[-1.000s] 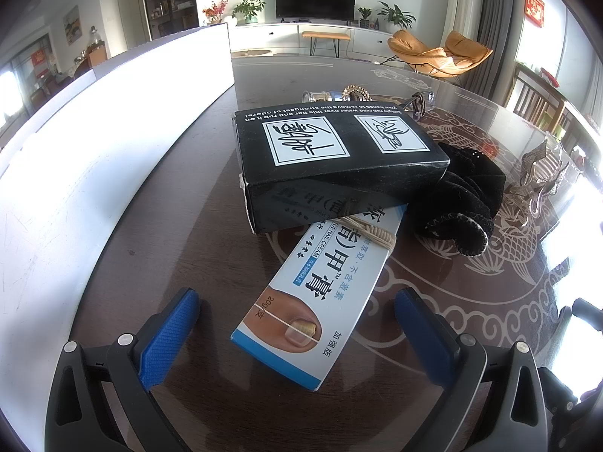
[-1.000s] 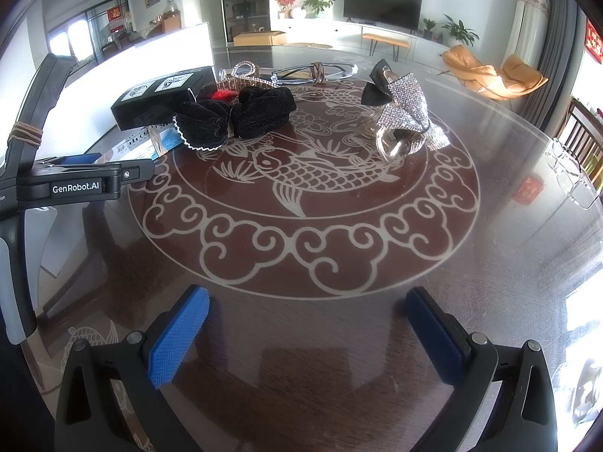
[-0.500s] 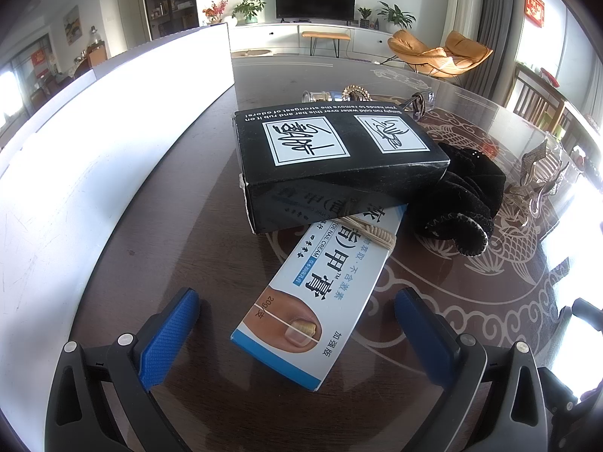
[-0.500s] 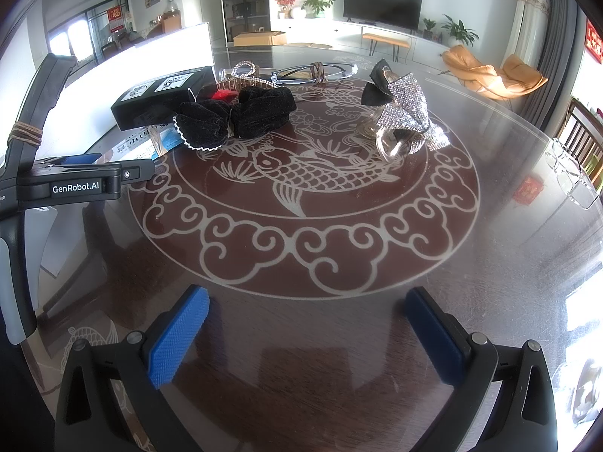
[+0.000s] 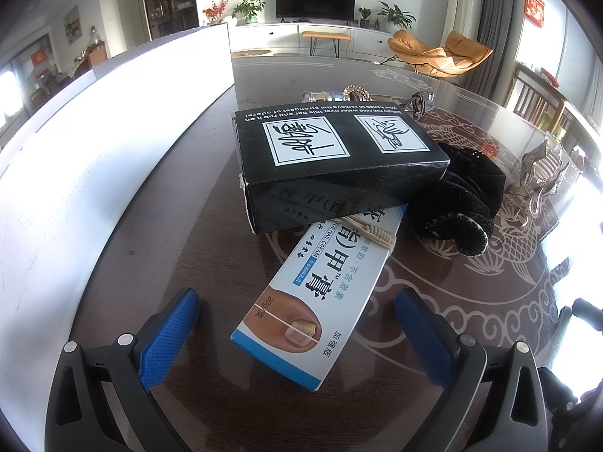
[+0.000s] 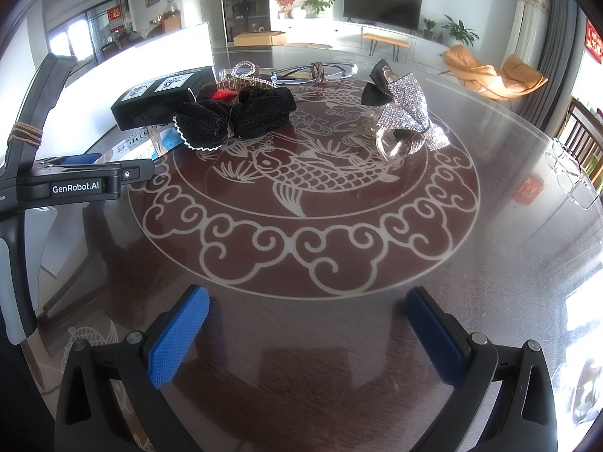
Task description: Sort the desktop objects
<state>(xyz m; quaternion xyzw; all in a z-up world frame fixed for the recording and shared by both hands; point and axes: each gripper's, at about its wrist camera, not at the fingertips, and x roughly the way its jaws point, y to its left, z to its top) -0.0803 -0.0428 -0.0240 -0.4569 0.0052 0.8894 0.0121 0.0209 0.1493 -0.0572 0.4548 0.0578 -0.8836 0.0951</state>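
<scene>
1. Left wrist view: the toe nail cream box (image 5: pixel 320 301), white and blue with a rubber band around it, lies flat on the desk (image 5: pixel 158 226) straight ahead of the left claw (image 5: pixel 297 335), its near end reaching in between the two blue pads without touching either.
2. The left claw is released, its jaws spread wide and holding nothing.
3. The far end of the cream box is tucked under a black box (image 5: pixel 331 162) that rests tilted on it, further ahead of the claw.
4. A black velvet scrunchie (image 5: pixel 459 203) touches the black box's right end, ahead and to the right of the claw.
5. A white panel (image 5: pixel 94 150) stands along the claw's left side.
6. Right wrist view: the right claw (image 6: pixel 305 335) is released too, jaws wide apart over bare patterned desk, grasping nothing.
7. Well ahead and to its left sit the scrunchie (image 6: pixel 241 113) and black box (image 6: pixel 162 94); a rhinestone bow (image 6: pixel 409 113) lies ahead to the right, apart from them.
8. The left claw's body (image 6: pixel 75 184) shows at the far left.
</scene>
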